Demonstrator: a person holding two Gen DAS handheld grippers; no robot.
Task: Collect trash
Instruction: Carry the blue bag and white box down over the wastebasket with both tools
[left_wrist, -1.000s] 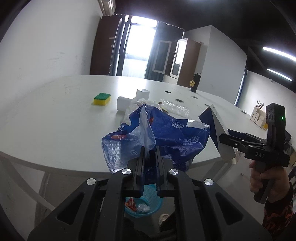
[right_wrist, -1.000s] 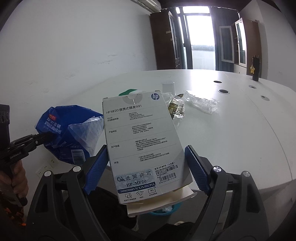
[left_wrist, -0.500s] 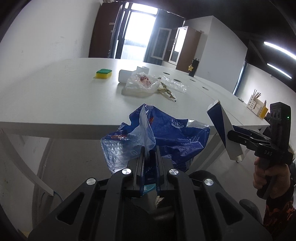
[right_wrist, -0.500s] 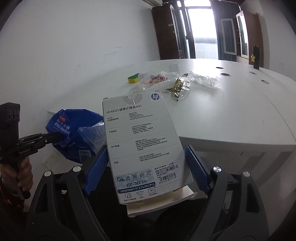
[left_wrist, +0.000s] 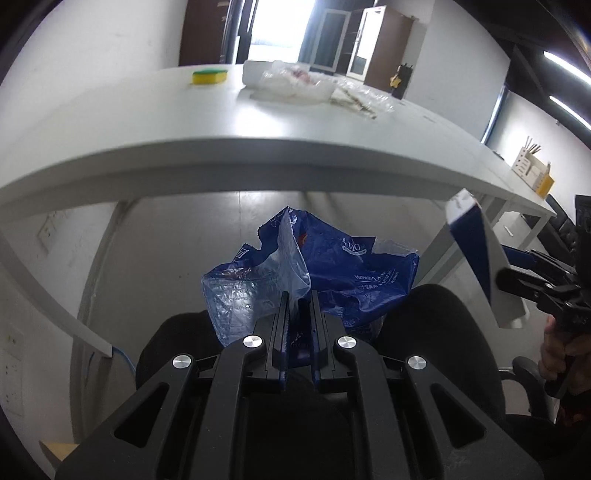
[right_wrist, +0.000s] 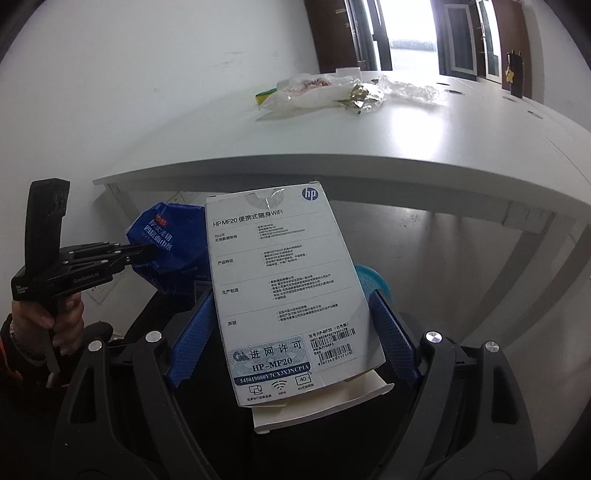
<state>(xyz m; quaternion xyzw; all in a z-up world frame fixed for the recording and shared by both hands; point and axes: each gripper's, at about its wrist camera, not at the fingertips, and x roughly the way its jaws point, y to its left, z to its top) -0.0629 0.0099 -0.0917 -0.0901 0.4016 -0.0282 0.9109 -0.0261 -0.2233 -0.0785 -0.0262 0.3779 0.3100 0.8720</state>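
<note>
My left gripper (left_wrist: 298, 301) is shut on a crumpled blue plastic bag (left_wrist: 343, 273) and holds it below the table's front edge. The bag also shows in the right wrist view (right_wrist: 166, 251), with the left gripper (right_wrist: 147, 254) beside it. My right gripper (right_wrist: 288, 325) is shut on a white HP box (right_wrist: 284, 288), held flat between the blue pads. The box also shows in the left wrist view (left_wrist: 480, 258), to the right of the bag. A blue bin (right_wrist: 373, 282) on the floor peeks out behind the box.
The white table (left_wrist: 184, 122) carries a yellow-green sponge (left_wrist: 209, 76), clear plastic wrappers (left_wrist: 295, 83) and a foil wrapper (right_wrist: 360, 96). A black chair (left_wrist: 436, 332) stands below the grippers. A wall stands on the left.
Both grippers have dropped from above the table's level to below its front edge, with the bag and the box still held. The blue bin now shows behind the box.
</note>
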